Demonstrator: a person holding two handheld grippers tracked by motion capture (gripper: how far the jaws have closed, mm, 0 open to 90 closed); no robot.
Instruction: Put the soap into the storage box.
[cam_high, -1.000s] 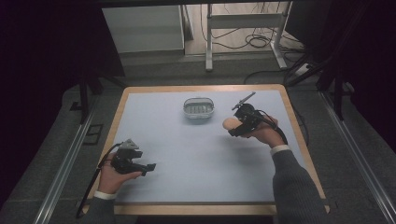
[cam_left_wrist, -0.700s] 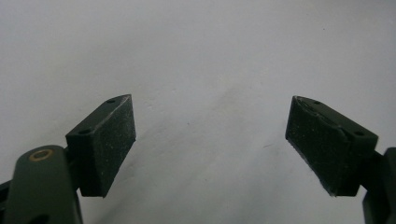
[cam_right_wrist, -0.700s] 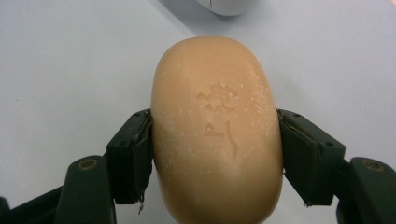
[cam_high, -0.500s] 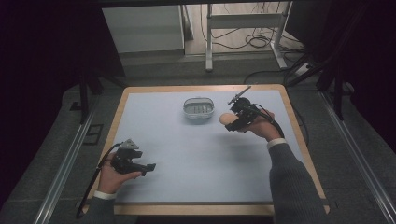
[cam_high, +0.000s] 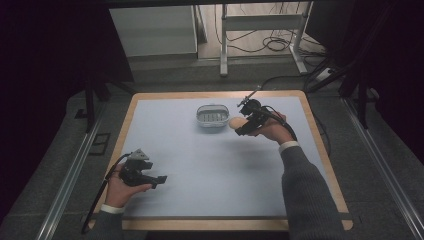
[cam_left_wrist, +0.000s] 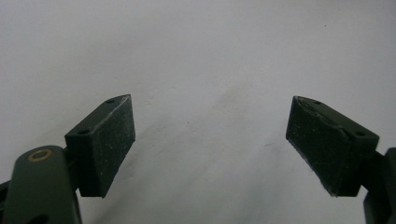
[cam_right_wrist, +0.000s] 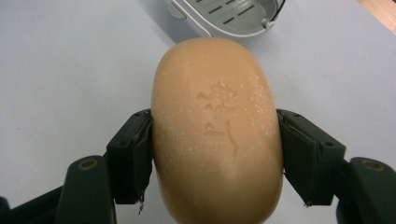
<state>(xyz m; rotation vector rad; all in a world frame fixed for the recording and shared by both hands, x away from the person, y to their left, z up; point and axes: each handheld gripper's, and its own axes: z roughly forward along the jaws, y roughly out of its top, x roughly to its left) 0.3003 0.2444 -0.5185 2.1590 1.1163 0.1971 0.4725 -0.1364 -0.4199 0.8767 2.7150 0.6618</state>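
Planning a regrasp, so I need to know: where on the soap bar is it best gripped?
Probably across its narrow middle, as the right gripper does now: fingers on the two long flanks of the soap bar, coming along its length; the rounded ends would slip.

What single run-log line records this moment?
right claw: shut on soap bar, beside soap dish | left claw: open, empty, near table front-left
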